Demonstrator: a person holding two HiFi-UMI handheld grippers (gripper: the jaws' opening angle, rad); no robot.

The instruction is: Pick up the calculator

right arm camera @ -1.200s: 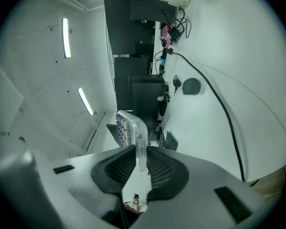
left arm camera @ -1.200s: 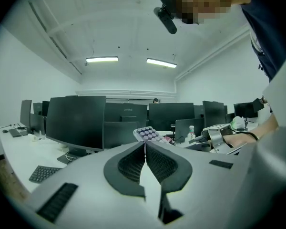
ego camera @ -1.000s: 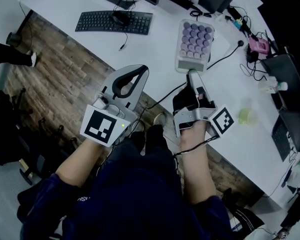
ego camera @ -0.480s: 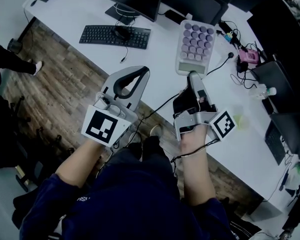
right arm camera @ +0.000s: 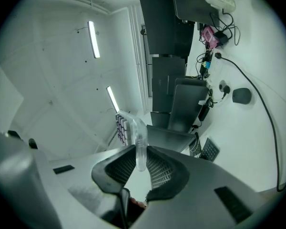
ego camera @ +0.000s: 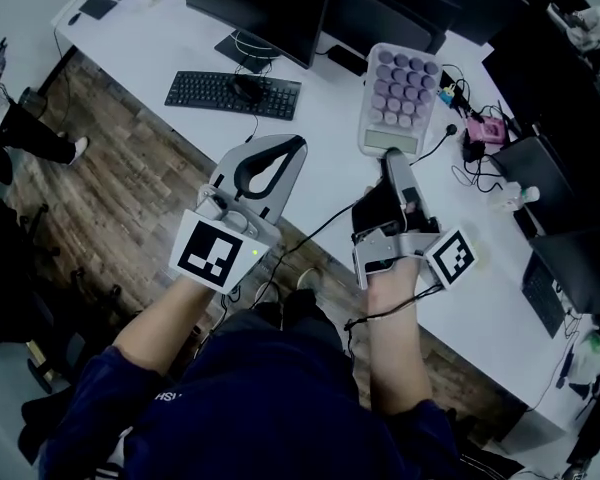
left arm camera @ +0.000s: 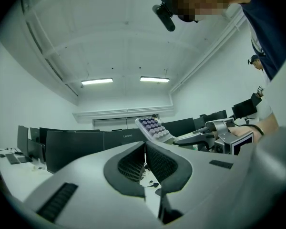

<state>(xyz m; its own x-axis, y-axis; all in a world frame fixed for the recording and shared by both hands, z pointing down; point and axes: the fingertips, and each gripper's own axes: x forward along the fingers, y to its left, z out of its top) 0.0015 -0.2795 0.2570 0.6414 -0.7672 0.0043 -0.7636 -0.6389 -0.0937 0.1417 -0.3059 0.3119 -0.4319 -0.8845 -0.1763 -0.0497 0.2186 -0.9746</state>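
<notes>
The calculator (ego camera: 400,98) is pale with round purple keys and a small display at its near end. My right gripper (ego camera: 395,160) is shut on that near end and holds it in the air above the white desk (ego camera: 330,118). In the right gripper view the calculator's clear edge (right arm camera: 139,144) stands pinched between the ribbed pads. My left gripper (ego camera: 283,148) hangs at the left over the desk's front edge, shut with nothing in it. The left gripper view shows its pads (left arm camera: 159,163) touching and the lifted calculator (left arm camera: 153,128) beyond.
A black keyboard (ego camera: 232,93) with a mouse (ego camera: 245,88) lies at the back left. Dark monitors (ego camera: 270,3) line the far side. Cables, a pink item (ego camera: 488,128) and a bottle (ego camera: 510,196) crowd the right. Wooden floor (ego camera: 120,178) lies at the left.
Both grippers have risen. The calculator has gone up with the right gripper and sits higher in the head view, further from the desk.
</notes>
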